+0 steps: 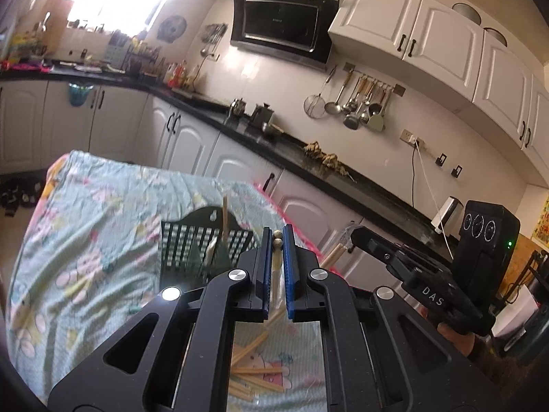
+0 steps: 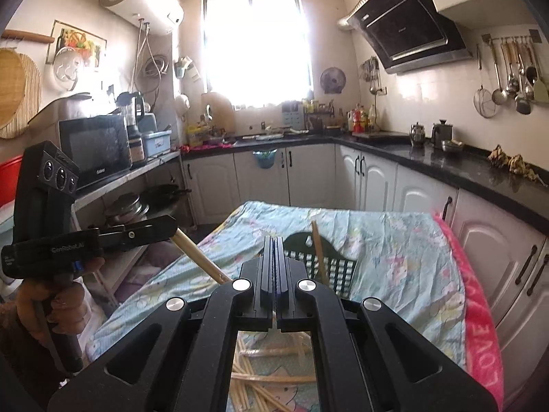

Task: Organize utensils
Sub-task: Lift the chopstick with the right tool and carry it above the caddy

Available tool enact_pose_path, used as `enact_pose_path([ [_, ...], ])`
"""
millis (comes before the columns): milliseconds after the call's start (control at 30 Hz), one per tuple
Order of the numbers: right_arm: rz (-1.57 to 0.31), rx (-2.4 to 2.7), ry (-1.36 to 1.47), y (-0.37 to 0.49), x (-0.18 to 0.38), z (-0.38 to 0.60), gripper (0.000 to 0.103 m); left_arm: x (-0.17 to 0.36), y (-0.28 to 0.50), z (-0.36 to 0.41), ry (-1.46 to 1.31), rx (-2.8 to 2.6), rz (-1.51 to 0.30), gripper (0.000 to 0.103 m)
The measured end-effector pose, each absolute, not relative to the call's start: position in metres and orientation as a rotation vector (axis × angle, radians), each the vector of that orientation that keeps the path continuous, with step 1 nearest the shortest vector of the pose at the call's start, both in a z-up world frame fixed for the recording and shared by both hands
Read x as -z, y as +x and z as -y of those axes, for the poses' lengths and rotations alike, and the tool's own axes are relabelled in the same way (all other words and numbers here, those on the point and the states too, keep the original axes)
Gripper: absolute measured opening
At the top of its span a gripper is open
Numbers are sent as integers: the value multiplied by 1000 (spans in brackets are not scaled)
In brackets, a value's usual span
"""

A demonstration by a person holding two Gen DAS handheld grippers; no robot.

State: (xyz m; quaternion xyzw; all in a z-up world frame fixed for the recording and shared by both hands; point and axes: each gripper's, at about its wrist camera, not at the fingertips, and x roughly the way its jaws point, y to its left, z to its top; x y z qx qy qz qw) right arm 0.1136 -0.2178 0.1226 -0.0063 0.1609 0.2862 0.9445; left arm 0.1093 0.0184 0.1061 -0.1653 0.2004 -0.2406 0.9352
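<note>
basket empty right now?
No: one chopstick already stands upright in the dark basket on the cloth.

A pale turquoise cloth (image 2: pixel 394 240) printed with pink and yellow cartoon figures covers the table. A bright pink towel with white lettering (image 2: pixel 480 326) lies along its right edge. The dark green slotted plastic basket (image 2: pixel 329 264) holds pale wooden chopsticks (image 2: pixel 319 250). The black left gripper (image 1: pixel 277 240) has blue pads.

Home kitchen: black slanted range hood (image 1: pixel 281 24), white cabinet doors (image 1: pixel 411 24), black stone bench (image 2: pixel 446 164), hanging steel ladles (image 1: pixel 357 106), black microwave (image 2: pixel 94 149).
</note>
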Motion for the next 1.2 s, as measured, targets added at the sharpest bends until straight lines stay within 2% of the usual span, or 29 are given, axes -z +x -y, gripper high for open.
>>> enact_pose_path([
  [700,-213,-494,-5,178,-193,225,1,-183,147,-37,-345,389,-257,3],
  [1200,-210,-434,-27,220,-190,219,1,-174,192,-34,-306,285,-290,3],
])
